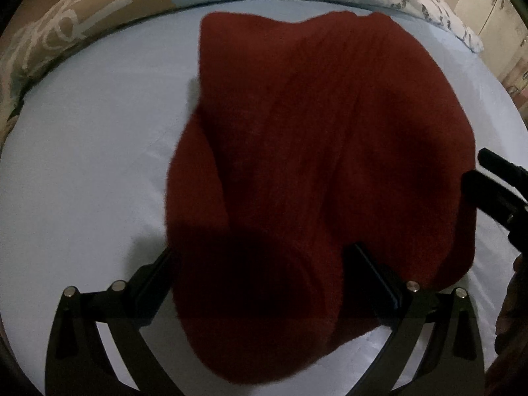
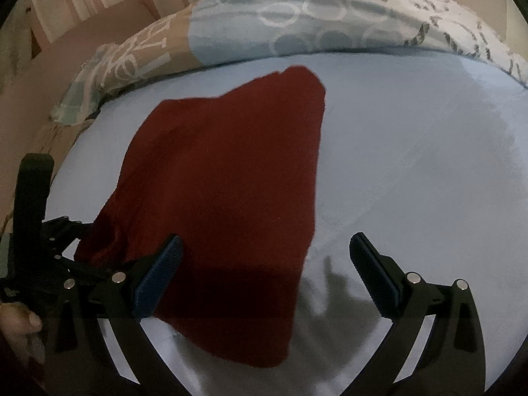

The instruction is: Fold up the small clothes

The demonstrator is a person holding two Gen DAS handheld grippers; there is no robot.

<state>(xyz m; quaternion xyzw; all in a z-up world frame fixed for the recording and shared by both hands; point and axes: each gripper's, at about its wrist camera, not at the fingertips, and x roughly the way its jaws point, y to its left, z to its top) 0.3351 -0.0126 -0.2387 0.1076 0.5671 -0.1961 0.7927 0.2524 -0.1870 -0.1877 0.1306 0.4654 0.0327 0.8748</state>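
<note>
**Dark red garment on bed, both grippers spread**

Nearest the lens, left wrist view: the left gripper (image 1: 260,277) with its fingers (image 1: 373,274) spread wide. The near fold of the dark red garment (image 1: 313,151) lies between and over them; the left finger is partly hidden under cloth. No pinch visible.

The garment lies on the pale blue bed sheet (image 1: 85,171), bunched with long creases, its far edge close to the patterned duvet (image 1: 66,23) that runs along the far side of the bed. Frame is blurred; the garment type cannot be read.

Right wrist view: the right gripper (image 2: 264,267) is likewise spread, blue ribbed pads facing inward. Its left finger (image 2: 158,277) sits over the garment's near part, apparently just above the cloth; the right finger hangs over bare sheet, apart from the cloth. The garment here spreads away from the gripper toward the duvet, with a straight right edge.

At the left edge of this view, the left gripper's body shows touching the garment's bunched left corner, with a hand (image 2: 18,326) on it.
</note>
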